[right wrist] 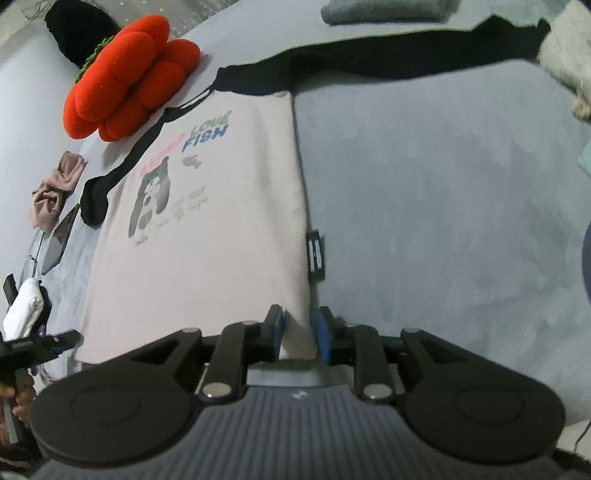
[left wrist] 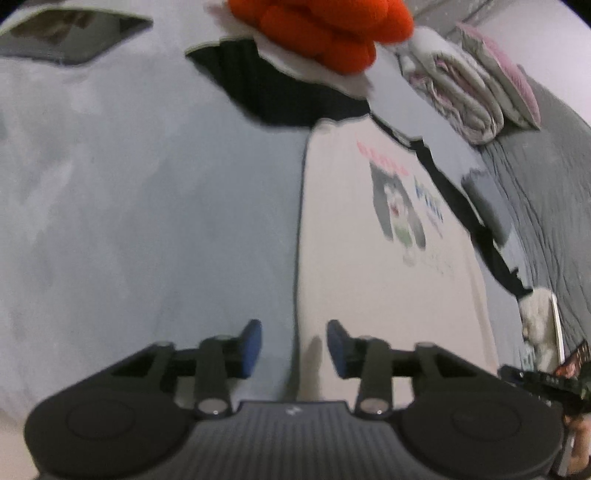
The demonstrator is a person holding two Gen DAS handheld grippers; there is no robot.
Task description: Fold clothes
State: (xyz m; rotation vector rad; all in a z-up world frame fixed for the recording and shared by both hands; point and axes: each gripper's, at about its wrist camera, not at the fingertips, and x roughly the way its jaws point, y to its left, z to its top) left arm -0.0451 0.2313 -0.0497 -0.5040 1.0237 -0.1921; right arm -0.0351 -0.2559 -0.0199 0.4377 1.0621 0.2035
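Right tongs (right wrist: 298, 338) clenched on shirt (right wrist: 207, 206) hem, left tongs (left wrist: 294, 345) released, blurred print (left wrist: 400, 214) illegible.

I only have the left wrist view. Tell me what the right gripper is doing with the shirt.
Observer: The right gripper has its blue pads on either side of a raised fold at the white shirt's near corner edge.
Operator: Report what's printed on the shirt; mine is blurred.
Observer: The word FISH shows in blue above the cartoon figure.
Operator: Check that edge for anything sticking out.
Observer: A small black label pokes out from the shirt's side seam, just ahead of the right gripper.
Operator: Say what lies beyond the orange cushion.
Observer: A black knitted item sits behind the orange cushion.
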